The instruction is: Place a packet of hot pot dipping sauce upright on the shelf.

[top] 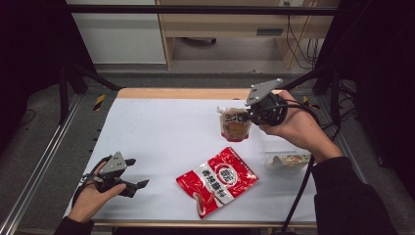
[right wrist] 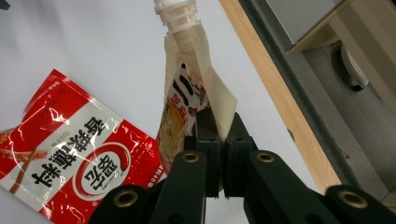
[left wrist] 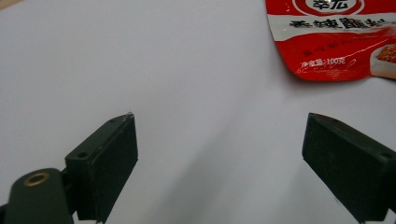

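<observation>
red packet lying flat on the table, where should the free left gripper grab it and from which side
Probably at the bottom corner of the red packet, the end nearest the person. The packet lies flat and slanted on the white table, so its broad face offers no hold, while a thin sealed edge fits between jaws. The left gripper is open and sits to its left, so it should come in low from that side.

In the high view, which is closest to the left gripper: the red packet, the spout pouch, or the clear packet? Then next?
From the left gripper:
1. Red packet, middle front of the table.
2. Spout pouch, farther back, clamped in the right gripper.
3. Clear packet, at the right edge.
</observation>
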Demonstrator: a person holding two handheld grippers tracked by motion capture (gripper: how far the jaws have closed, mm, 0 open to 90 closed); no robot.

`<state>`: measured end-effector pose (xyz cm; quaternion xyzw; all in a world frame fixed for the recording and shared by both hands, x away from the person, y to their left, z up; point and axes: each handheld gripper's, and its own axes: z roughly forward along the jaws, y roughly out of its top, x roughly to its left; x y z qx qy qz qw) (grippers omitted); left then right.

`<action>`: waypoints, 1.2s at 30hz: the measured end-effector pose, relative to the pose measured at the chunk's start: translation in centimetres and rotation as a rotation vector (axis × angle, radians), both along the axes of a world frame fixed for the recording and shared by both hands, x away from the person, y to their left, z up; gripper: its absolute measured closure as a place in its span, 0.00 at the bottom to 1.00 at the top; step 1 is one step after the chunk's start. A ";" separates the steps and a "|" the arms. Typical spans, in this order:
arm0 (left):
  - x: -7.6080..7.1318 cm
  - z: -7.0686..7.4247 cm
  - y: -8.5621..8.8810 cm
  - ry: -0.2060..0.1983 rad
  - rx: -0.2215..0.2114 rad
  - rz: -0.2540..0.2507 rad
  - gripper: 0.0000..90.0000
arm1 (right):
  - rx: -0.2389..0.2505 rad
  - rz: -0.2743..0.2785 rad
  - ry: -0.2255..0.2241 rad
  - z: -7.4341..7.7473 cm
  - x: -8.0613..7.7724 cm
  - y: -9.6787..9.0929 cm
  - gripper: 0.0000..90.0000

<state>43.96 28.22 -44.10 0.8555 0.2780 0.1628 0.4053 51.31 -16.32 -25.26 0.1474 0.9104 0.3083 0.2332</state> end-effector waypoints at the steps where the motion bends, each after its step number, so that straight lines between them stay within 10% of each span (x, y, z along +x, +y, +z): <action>1: 0.0 -0.1 0.1 0.002 0.005 0.004 0.11 | 0.001 -0.006 -0.002 0.0 0.0 -0.3 0.98; 12: 0.1 -0.4 1.3 -0.038 -0.028 0.109 0.11 | 0.008 -0.079 -0.001 -1.0 -0.3 -4.7 0.98; 36: 0.5 -0.6 2.5 -0.023 -0.021 0.144 0.11 | 0.041 -0.165 0.038 -4.3 -1.2 -11.2 0.98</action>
